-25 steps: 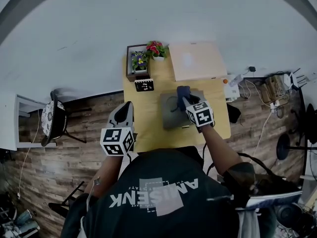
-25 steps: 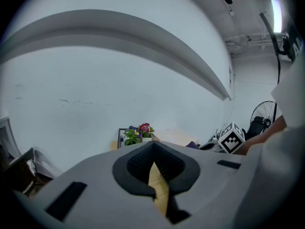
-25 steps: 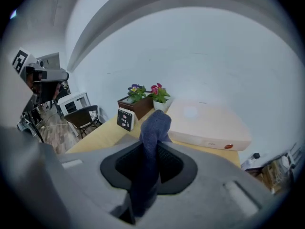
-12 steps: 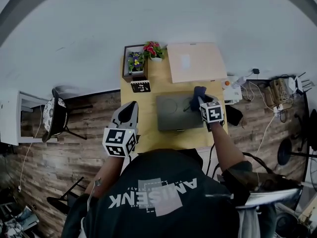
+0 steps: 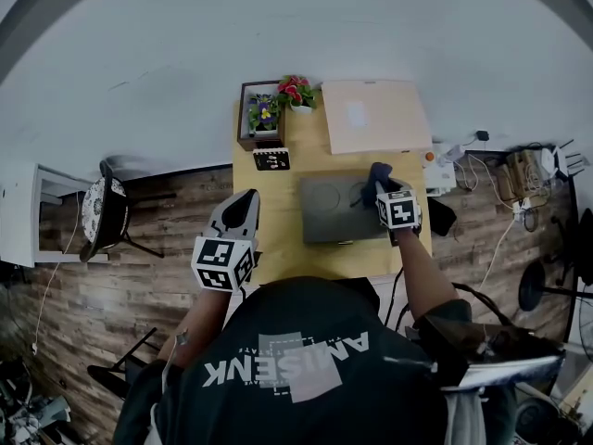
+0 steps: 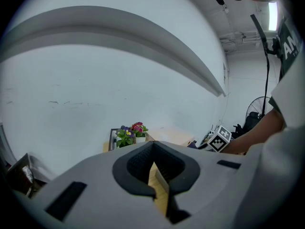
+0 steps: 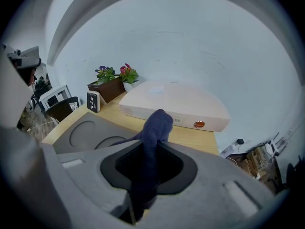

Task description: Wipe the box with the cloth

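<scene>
A flat grey box [image 5: 329,213] with two round recesses lies in the middle of the wooden table [image 5: 276,235]. My right gripper [image 5: 381,190] is shut on a dark blue cloth [image 5: 374,176], which rests at the box's right end. In the right gripper view the cloth [image 7: 155,127] stands up between the jaws, above the grey box [image 7: 88,132]. My left gripper [image 5: 242,202] hovers off the table's left edge, shut, with nothing held. In the left gripper view, the left gripper [image 6: 154,168] points toward the table.
A pale beige box [image 5: 374,116] sits at the back right of the table, also seen as the beige box [image 7: 174,106] beyond the cloth. Flower pots [image 5: 276,103] in a dark tray and a small marker card [image 5: 271,159] stand at the back left. Cables and a power strip [image 5: 443,160] lie on the floor to the right.
My right gripper has carried the cloth across the grey box from its middle to its right end. The left gripper has stayed put.
</scene>
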The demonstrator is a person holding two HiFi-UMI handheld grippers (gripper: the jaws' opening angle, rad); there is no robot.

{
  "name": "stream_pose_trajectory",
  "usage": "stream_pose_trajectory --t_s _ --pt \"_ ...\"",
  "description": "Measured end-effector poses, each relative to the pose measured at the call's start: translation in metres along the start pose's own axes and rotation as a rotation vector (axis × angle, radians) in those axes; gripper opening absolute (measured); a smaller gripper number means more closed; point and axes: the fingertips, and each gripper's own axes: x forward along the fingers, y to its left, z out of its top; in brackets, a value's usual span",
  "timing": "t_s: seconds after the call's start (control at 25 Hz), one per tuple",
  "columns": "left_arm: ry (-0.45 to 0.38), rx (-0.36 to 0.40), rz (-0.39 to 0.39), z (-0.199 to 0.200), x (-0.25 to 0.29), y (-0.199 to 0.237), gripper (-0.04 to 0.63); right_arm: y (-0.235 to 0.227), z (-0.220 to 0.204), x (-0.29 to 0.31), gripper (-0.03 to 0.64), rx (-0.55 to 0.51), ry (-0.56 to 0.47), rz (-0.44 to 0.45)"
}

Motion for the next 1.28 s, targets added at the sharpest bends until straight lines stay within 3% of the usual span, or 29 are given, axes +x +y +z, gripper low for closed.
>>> stream_pose_trajectory --t_s 0.2,0.4,0.56,0.8,1.28 --pt "-0.004 -0.003 -0.002 0.002 -0.005 0.010 0.000 0.010 0.001 0.001 0.071 -0.013 0.018 -0.023" --pt "-0.007 -0.021 0.004 -0.001 -0.012 0.019 0.000 0.042 0.003 0.005 0.069 -0.096 0.053 0.018" --pt "-0.009 -0.033 0.010 -0.004 -0.018 0.025 0.002 0.060 0.005 0.011 0.070 -0.062 0.070 0.042" --pt "-0.017 -0.041 0.031 -0.006 -0.030 0.036 0.000 0.070 0.008 0.013 0.070 -0.040 0.079 0.001" --pt "-0.006 -0.055 0.059 -0.018 -0.043 0.045 0.000 0.103 0.020 0.017 0.069 -0.167 0.094 0.009"
